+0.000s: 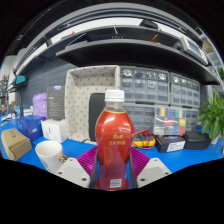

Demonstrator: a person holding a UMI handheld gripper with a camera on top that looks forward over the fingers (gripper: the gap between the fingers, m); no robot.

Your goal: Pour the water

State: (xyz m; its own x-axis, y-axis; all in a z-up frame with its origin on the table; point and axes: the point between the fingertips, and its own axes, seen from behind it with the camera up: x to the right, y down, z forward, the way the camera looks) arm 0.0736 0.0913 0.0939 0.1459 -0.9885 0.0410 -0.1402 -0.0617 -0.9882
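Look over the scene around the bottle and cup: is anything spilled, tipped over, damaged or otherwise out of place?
Nothing stands out. The red bottle stands upright between the gripper fingers, its white cap on. The white cup sits upright on the blue table beside it. No spill shows on the table.

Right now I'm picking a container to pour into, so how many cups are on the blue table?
1. A white cup stands on the blue table, left of the red bottle between the gripper fingers. Others may be hidden behind the boxes.
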